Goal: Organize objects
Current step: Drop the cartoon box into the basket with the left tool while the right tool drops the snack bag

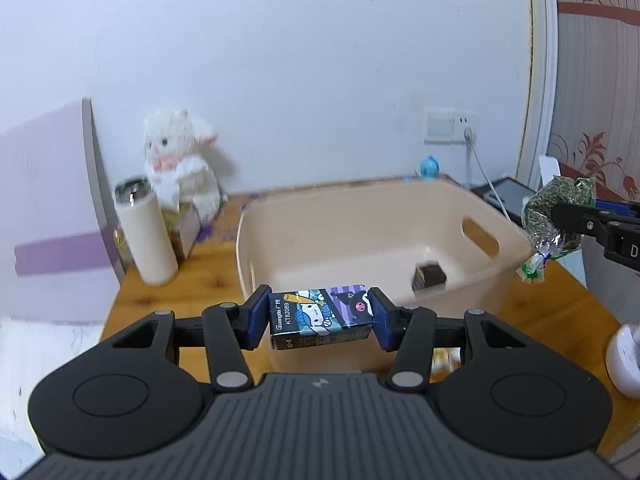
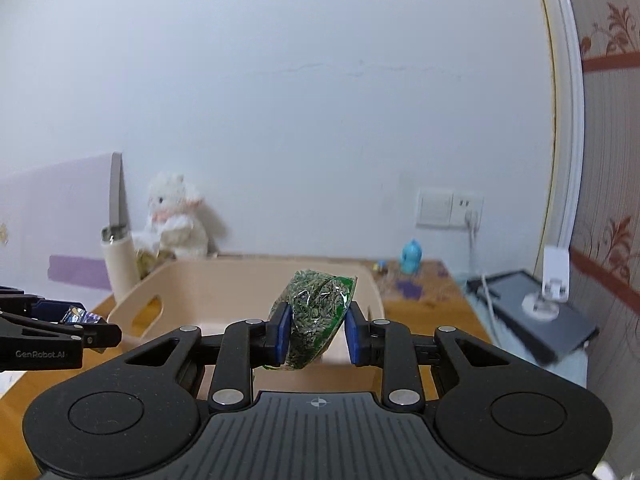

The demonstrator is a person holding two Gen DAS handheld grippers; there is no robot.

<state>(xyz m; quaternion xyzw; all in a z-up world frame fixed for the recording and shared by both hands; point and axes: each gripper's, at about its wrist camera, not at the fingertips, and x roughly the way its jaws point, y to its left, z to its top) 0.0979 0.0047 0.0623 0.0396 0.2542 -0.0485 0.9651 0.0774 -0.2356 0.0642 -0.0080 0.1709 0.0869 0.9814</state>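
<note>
The left gripper has its jaws pinching a small cartoon-printed box by its two short ends, the box held level in the air just at the near wall of a beige bin. The right gripper has its jaws pinching a clear packet of green dried leaves, tilted, with its top leaning to the right, held above the near edge of the same bin. In the left wrist view that packet hangs at the far right, beside the bin's right wall with its oval handle slot, and the right gripper reaches in from the right edge. In the right wrist view the left gripper enters from the left, near the bin's left wall. Inside the bin a small dark block lies on the floor toward the right. The bin stands on a wooden worktop. To the far left of it stand a cream flask with a steel cap and a white plush toy against the wall. A small blue figure stands behind the bin at the far right, near a wall socket with a white cable. Farther right a dark tablet lies flat.
</note>
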